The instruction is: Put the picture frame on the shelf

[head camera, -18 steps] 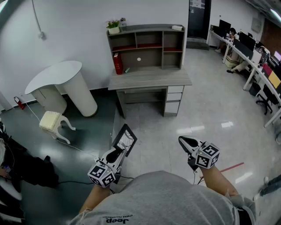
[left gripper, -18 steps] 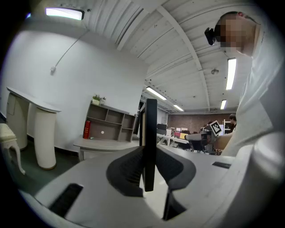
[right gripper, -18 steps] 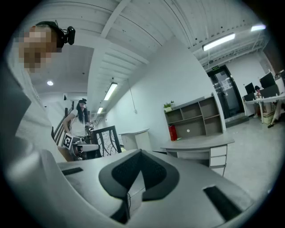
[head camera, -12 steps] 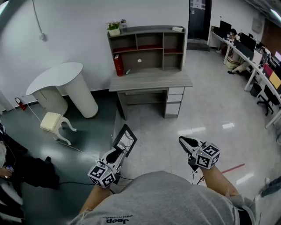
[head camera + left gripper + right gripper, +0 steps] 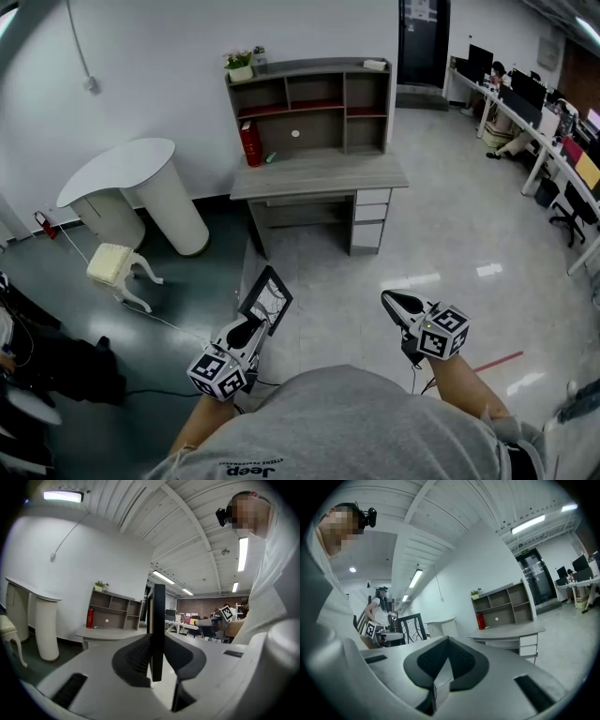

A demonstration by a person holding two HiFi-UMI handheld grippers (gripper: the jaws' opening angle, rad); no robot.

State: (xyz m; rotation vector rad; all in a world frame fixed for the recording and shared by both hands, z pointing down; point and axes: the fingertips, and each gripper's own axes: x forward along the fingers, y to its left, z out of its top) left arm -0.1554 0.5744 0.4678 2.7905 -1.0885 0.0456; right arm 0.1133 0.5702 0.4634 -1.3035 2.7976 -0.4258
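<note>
Black picture frame (image 5: 157, 616) edge-on, left gripper (image 5: 157, 644) clamping it; head view shows face; right gripper (image 5: 448, 644) closed.

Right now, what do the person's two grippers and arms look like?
The left gripper and right gripper match: light grey bodies, black pointed jaws, each with a white cube of black square markers. The person wears a grey T-shirt; forearms are uncovered.

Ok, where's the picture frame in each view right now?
Head view: frame lower left of centre, in the left hand-held gripper.
Left gripper view: frame dead centre, edge-on between the jaws.
Right gripper view: frame left of centre, face-on.
Shared landmark: shelf on the desk, far off in all three.
</note>
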